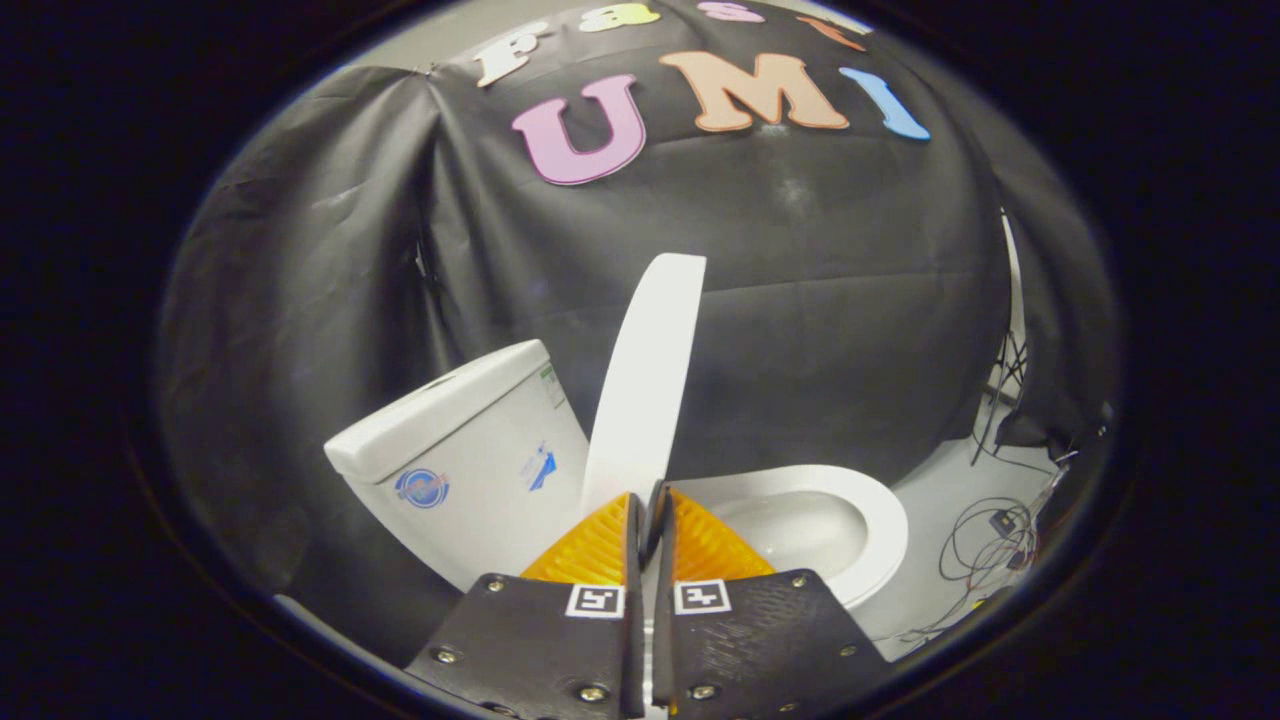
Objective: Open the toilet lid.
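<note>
The white plastic toilet lid stands raised, nearly upright and seen edge-on, rising just ahead of the fingertips with its lower end hidden behind them. The gripper has its two orange ribbed fingers drawn together with only a thin slit between them; whether the lid's bottom edge is pinched in that slit cannot be told, since the fingers cover that spot. To one side of the lid sits the white ceramic cistern, its stickers too small to make out. On the other side lies the white oval toilet bowl, its near part cut off by the fingers. Thin dark cables trail over the pale floor beyond the bowl.
</note>
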